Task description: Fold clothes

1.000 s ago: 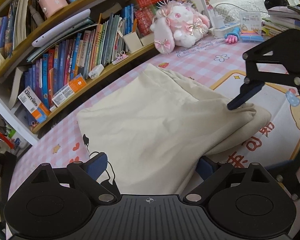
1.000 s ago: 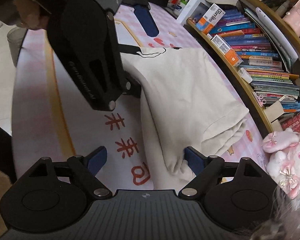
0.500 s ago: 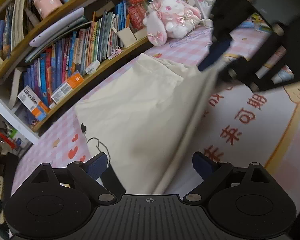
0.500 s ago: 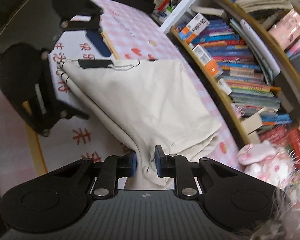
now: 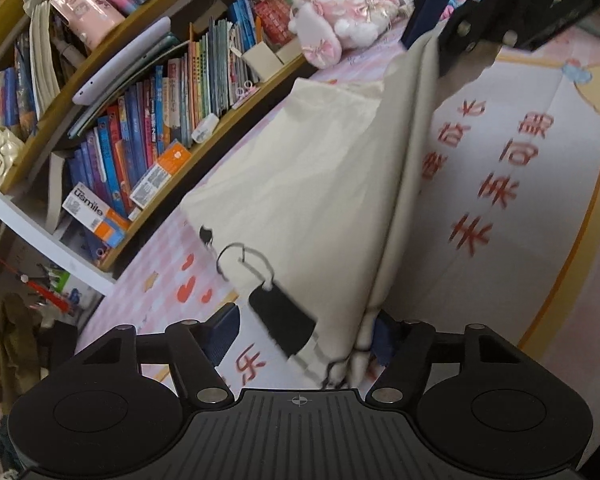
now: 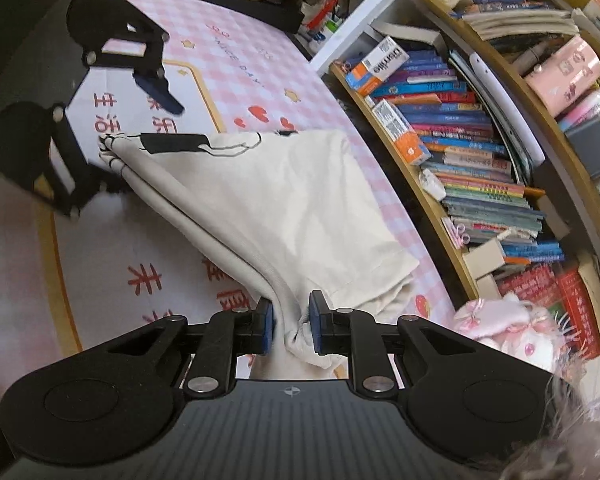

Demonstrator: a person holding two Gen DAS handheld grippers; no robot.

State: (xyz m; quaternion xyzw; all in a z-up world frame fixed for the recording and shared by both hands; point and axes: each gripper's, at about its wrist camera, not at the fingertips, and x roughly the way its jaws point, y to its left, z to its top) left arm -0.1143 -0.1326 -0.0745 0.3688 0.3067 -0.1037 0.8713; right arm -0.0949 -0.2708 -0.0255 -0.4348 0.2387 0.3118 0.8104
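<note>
A cream garment (image 5: 300, 184) with a black waistband and drawstring lies partly folded on the pink checked table cover (image 5: 168, 280). My right gripper (image 6: 291, 322) is shut on the garment's near hem (image 6: 296, 316) and lifts a taut fold. My left gripper (image 5: 304, 332) stands with jaws wide apart; the striped waistband end (image 5: 340, 364) bunches against its right finger (image 5: 384, 340). In the right wrist view the left gripper (image 6: 112, 152) sits at the far waistband end (image 6: 112, 148), and the garment (image 6: 284, 208) stretches between the two.
A curved bookshelf (image 5: 140, 128) full of books runs along the table's far side, also in the right wrist view (image 6: 460, 140). A pink plush rabbit (image 5: 340, 12) sits by the shelf. A printed mat with red characters (image 5: 500, 184) covers the table's middle.
My right gripper closed on the hem and lifted it into a taut ridge. The left gripper moved to the waistband end, which now bunches between its fingers.
</note>
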